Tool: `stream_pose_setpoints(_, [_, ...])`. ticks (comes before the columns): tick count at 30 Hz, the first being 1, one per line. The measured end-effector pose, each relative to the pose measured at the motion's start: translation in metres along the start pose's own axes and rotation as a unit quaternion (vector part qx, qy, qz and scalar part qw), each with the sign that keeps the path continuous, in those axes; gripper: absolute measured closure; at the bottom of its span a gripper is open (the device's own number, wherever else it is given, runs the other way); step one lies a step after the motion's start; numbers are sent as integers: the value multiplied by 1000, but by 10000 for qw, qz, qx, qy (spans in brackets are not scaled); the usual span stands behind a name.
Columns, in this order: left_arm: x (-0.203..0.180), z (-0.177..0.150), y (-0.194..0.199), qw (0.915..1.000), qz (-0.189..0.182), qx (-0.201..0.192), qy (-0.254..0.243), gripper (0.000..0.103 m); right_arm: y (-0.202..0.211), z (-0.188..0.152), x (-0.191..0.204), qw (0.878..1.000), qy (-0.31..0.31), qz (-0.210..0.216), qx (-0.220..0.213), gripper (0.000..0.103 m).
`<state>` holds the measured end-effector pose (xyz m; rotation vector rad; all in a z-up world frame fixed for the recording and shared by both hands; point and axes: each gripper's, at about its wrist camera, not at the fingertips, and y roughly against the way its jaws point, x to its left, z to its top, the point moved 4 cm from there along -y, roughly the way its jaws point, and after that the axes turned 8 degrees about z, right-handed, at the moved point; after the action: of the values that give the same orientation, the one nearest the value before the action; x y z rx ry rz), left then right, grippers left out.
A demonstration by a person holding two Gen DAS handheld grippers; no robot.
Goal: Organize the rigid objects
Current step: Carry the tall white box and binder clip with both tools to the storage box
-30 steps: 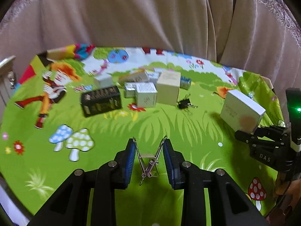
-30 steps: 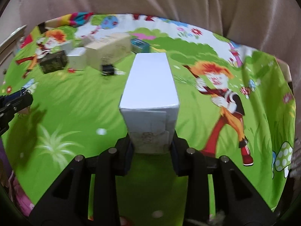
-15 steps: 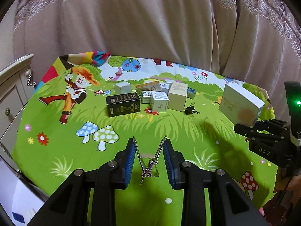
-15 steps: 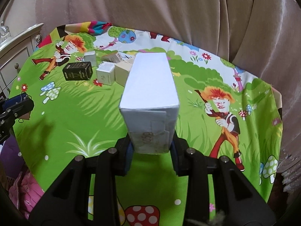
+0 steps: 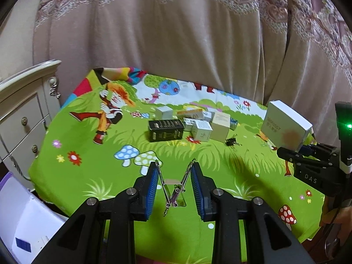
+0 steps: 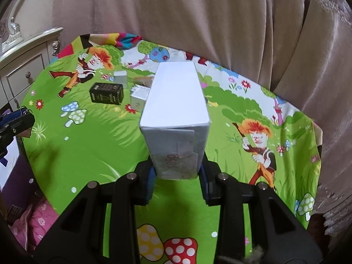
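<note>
White box: clamped at near end between right gripper pads, held level above cartoon tablecloth. Silver binder clip: pinched by its wire handles in left gripper, raised above cloth. Box cluster at cloth's far side, near beige curtain.

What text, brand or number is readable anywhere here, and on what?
"DAS": on the right tongs, seen from the left wrist.
"0501", roughly, upside down in red: end flap of the white box they hold.
Black box: gold print, too small to read.
Small white box: print blurred, unreadable.
</note>
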<state>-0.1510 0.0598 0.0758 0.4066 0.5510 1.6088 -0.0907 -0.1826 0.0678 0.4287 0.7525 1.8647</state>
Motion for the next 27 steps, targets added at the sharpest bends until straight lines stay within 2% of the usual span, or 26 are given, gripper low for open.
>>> stream_pose_setpoints(2, [10,3,13,9998,46,-152,130,72,16,8,8,9995,6,36,-326,65])
stream_pose_setpoints(4, [22,9,32,9983,134,-471,309,72,47,20,20,9949,62,137,-998,65])
stream_pose_setpoints(6, [36,18,65,9930,349,-1053,408,72,94,31,31,9797,150,32,-1997,65])
stream_pose_setpoints(8, [48,27,95,9852,528,-1559,467,72,133,36,41,9617,234,-56,-2729,65])
stream_pose_setpoints(10, [59,33,126,9745,719,-2060,527,72,168,39,51,9412,347,-176,-3356,65])
stream_pose_setpoints(12, [67,37,146,9665,840,-2357,569,72,191,41,60,9267,413,-222,-3728,65])
stream_pose_setpoints(14, [76,40,163,9604,927,-2558,595,72,203,42,70,9204,452,-173,-3881,65])
stream_pose_setpoints(17, [91,38,175,9571,999,-2629,699,71,205,48,87,9195,621,-59,-3880,65])
stream_pose_setpoints(21, [110,27,181,9557,1214,-2551,823,71,196,52,116,9229,877,301,-3738,65])
stream_pose_setpoints(27, [152,3,184,9526,1637,-2298,1142,71,183,47,168,9193,1398,860,-3577,65])
